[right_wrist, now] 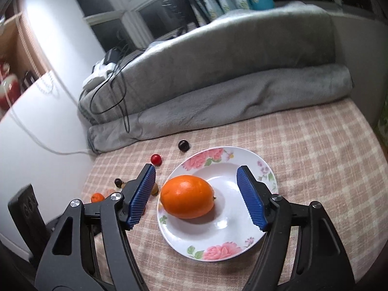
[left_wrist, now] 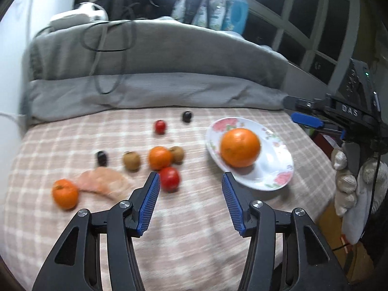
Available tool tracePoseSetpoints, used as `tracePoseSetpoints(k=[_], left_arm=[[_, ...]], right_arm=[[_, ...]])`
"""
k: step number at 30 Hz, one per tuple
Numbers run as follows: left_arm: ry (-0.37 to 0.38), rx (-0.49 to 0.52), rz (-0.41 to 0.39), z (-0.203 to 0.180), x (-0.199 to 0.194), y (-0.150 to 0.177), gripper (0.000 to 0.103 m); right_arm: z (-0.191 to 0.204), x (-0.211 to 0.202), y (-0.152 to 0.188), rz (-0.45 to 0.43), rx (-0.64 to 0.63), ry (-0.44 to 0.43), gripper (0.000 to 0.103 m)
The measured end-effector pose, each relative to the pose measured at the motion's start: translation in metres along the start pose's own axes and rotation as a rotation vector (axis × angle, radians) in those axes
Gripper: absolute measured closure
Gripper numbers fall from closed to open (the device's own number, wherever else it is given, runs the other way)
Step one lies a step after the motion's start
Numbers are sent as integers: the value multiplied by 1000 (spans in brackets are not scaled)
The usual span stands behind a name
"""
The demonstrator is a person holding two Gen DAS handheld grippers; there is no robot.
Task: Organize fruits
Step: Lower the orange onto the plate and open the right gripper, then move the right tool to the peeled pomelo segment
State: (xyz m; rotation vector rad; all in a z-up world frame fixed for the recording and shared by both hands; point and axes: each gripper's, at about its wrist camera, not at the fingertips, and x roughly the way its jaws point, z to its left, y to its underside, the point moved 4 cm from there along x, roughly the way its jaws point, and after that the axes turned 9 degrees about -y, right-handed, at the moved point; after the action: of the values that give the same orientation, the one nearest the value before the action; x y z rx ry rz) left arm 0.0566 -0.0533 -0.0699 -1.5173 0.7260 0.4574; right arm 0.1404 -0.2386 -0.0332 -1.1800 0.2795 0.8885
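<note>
A big orange (right_wrist: pixel 187 196) lies on the white flowered plate (right_wrist: pixel 218 237), free of any grip. My right gripper (right_wrist: pixel 196 186) hangs open above the plate, its blue pads (right_wrist: pixel 143 197) well clear of the orange on both sides. In the left wrist view the same orange (left_wrist: pixel 239 147) rests on the plate (left_wrist: pixel 274 169). My left gripper (left_wrist: pixel 191 189) is open over the checked cloth with nothing between its pads. Just past its left fingertip sits a red tomato (left_wrist: pixel 170 179). Beyond are a small orange (left_wrist: pixel 159 157), two kiwis (left_wrist: pixel 131 161), and another orange (left_wrist: pixel 65 193).
Dark grapes (left_wrist: pixel 187 116) and a small red tomato (left_wrist: pixel 160 126) lie farther back. A pale peel-like piece (left_wrist: pixel 104 183) lies at the left. A folded grey blanket (left_wrist: pixel 155 92) bounds the far side. The other gripper, held by a gloved hand (left_wrist: pixel 346 169), sits at the right edge.
</note>
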Motion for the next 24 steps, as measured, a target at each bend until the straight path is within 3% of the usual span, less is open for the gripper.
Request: tracePoseSetpoints(k=[4,12,24], left_arm=[[-75,-8,-20,20,-9,6,49],[-159,-63,-20,57,-18,15,46],[-225,-137,-11,98,-18,26,46]], right_arm=[[20,3,5,-9,-86,-10,19],[54,12,16,2,-219,-54,19],[86,49,25,134,-330,-99,19]])
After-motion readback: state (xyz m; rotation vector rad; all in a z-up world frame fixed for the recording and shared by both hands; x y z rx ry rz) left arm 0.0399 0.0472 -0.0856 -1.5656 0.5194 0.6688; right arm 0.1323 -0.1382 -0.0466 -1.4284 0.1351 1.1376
